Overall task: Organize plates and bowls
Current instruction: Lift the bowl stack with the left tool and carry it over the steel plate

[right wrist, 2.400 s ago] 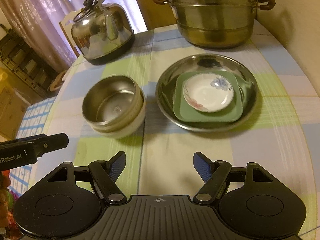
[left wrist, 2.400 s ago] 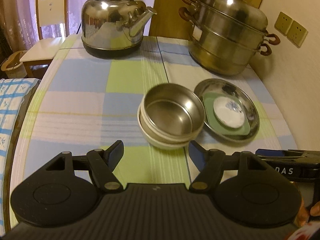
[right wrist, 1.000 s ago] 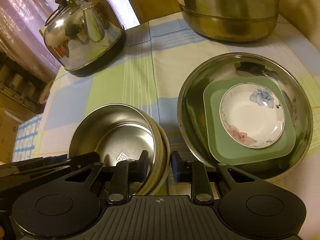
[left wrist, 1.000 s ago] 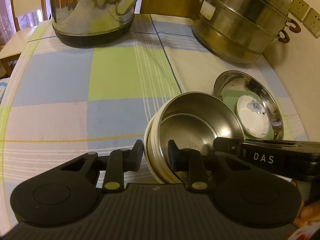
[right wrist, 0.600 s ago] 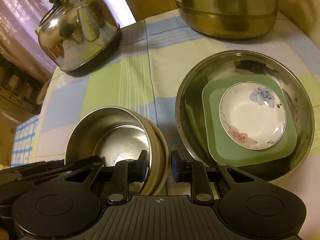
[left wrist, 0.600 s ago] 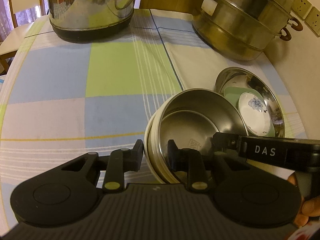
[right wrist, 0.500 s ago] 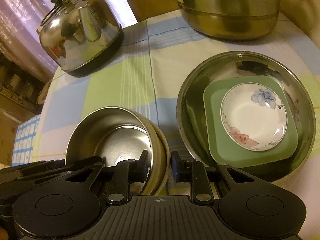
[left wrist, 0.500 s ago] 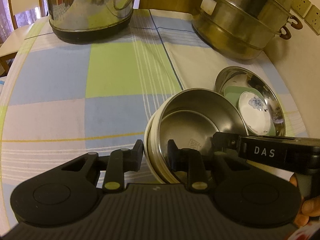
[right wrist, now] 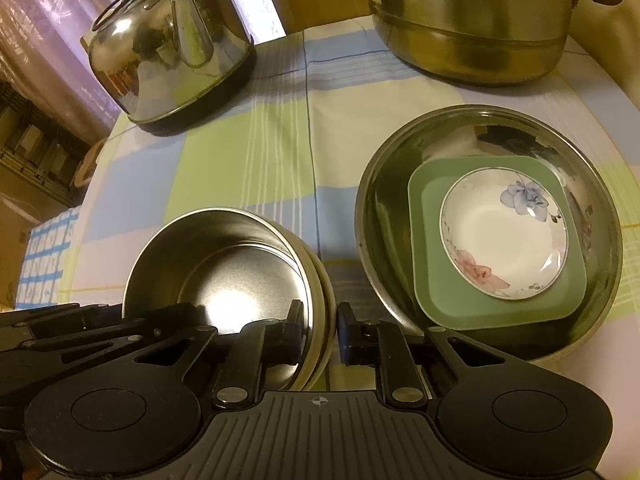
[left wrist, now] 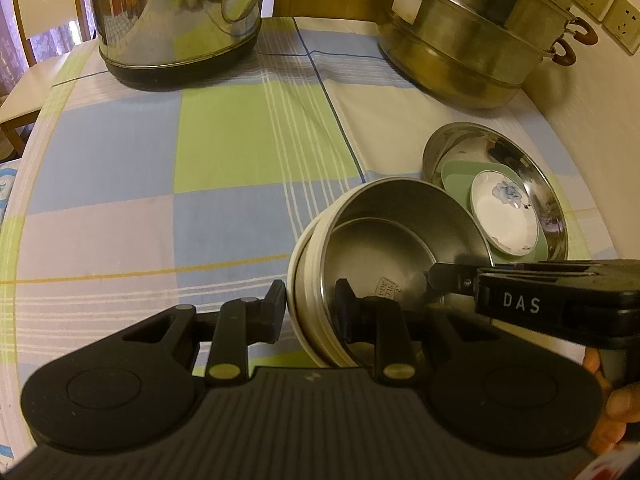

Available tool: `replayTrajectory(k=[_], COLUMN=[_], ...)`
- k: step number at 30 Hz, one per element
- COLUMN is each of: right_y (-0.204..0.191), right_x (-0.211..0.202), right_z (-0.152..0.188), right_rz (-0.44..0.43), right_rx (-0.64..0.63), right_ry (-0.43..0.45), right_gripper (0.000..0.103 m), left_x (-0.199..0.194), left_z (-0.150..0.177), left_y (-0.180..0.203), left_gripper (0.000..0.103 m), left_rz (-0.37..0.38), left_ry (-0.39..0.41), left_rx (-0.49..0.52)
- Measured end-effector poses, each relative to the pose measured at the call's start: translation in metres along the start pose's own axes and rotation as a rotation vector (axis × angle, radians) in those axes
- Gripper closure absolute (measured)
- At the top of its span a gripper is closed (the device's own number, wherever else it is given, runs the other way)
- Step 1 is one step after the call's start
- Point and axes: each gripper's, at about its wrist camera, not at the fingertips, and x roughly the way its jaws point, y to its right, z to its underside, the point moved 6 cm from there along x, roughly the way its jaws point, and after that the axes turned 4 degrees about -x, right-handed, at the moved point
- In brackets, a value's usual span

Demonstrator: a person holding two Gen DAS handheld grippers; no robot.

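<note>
A steel bowl (left wrist: 384,248) sits nested in a cream bowl (left wrist: 296,280); the stack also shows in the right wrist view (right wrist: 224,264). My left gripper (left wrist: 310,312) is shut on the stack's left rim. My right gripper (right wrist: 318,332) is shut on its right rim, and it shows in the left wrist view (left wrist: 440,280). To the right, a wide steel dish (right wrist: 384,184) holds a green square plate (right wrist: 432,300) with a small floral saucer (right wrist: 504,240) on top; the dish also shows in the left wrist view (left wrist: 480,140).
A steel kettle (left wrist: 176,20) stands at the back left and a stacked steamer pot (left wrist: 472,32) at the back right on the checked tablecloth (left wrist: 224,140). A wall (left wrist: 600,120) runs close on the right. A chair (left wrist: 32,8) stands beyond the table's left edge.
Both grippers came in from open and closed on opposite rims of the bowl stack. In the last half second the stack has shifted slightly.
</note>
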Motion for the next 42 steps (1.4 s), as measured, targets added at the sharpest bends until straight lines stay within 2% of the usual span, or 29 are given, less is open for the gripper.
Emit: replayTrajectory(k=[11,20,33,42], right_y=[-0.002,0.012,0.08,0.125], right_x=[-0.023,-0.049,-0.083,-0.084], right_z=[-0.006,-0.024,-0.057,-0.069], right_rz=[-0.001,0.013,0.12,0.164], right_rx=[-0.012,0.018,0.077,0.106], right_ry=[0.023,0.047,0.083,0.052], right_gripper=[0.087,0.087,0.088,0.088], left_x=[-0.021,-0.031,-0.009,0.019], left_z=[-0.007,-0.031,-0.067,-0.076], left_y=[0.008,0.037,0.116,0.151], left_gripper=[0.079,0.079,0.08,0.079], left_rz=[0.005,0.018,0.116,0.148], left_ry=[0.039,0.065,0.051,-0.004], left_rx=[0.015,0.066,0.114,0.121])
